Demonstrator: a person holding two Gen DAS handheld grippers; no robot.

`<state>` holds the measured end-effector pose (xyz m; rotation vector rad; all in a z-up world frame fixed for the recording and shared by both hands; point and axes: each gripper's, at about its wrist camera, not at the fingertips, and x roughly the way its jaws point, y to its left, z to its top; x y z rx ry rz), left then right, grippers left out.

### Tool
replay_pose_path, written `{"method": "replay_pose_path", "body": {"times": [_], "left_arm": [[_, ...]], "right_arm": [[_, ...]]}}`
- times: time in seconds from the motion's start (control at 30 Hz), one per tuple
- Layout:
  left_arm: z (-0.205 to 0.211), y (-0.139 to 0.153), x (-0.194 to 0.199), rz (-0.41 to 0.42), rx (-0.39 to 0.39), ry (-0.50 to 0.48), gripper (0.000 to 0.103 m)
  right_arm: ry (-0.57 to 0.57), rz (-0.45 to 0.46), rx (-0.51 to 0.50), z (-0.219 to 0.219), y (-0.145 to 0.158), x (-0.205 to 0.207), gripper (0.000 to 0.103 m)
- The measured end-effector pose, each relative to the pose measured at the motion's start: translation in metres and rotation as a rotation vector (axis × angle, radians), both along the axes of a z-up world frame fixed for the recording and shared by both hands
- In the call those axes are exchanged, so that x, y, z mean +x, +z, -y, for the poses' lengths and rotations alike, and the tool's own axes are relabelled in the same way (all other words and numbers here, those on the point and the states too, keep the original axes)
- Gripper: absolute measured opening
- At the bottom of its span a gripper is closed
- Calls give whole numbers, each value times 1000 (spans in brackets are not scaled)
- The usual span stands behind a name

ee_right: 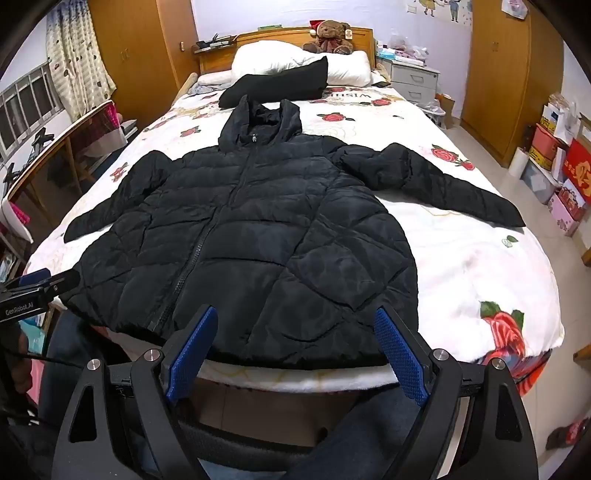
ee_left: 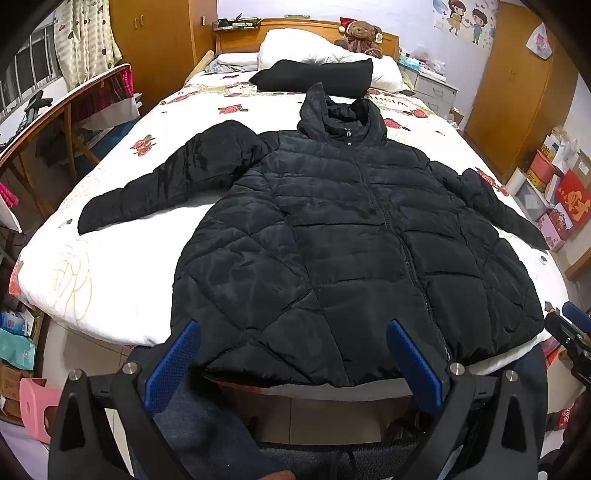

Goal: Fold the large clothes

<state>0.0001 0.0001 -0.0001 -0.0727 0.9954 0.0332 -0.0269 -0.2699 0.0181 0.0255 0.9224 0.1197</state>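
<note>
A black quilted hooded jacket (ee_left: 332, 229) lies flat, front up and zipped, on the bed, with both sleeves spread out to the sides and the hood pointing to the headboard. It also shows in the right wrist view (ee_right: 251, 236). My left gripper (ee_left: 293, 332) is open and empty, held just before the jacket's hem at the foot of the bed. My right gripper (ee_right: 295, 325) is open and empty, also just before the hem. The right gripper shows at the left view's right edge (ee_left: 570, 328), and the left gripper at the right view's left edge (ee_right: 40, 284).
The bed has a white quilt with red roses (ee_right: 480, 258). A black folded garment (ee_left: 317, 77), white pillows (ee_left: 295, 44) and a teddy bear (ee_left: 364, 35) lie at the head. A wooden rail (ee_left: 55, 107) runs on the left. Boxes (ee_right: 561, 173) stand on the floor on the right.
</note>
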Motion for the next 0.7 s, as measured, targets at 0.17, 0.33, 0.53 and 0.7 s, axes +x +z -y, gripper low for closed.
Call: {"method": "replay_pose_path", "body": {"times": [0.17,0.33,0.53,0.7], "left_arm": [[0,1,0,8,-2,-2,102],[3,0,-7,17,7,-3,102],[2,0,-5,13,5,-6,102],[2,3,-4,10,7,-8,102]], "right_arm": [[3,2,-7,-3,0,1,87],[2,0,-1,-2,-1,1,87],[2,0,-3,-5,-2,3,87],[2,-1,-3,-5,-2,3,87]]}}
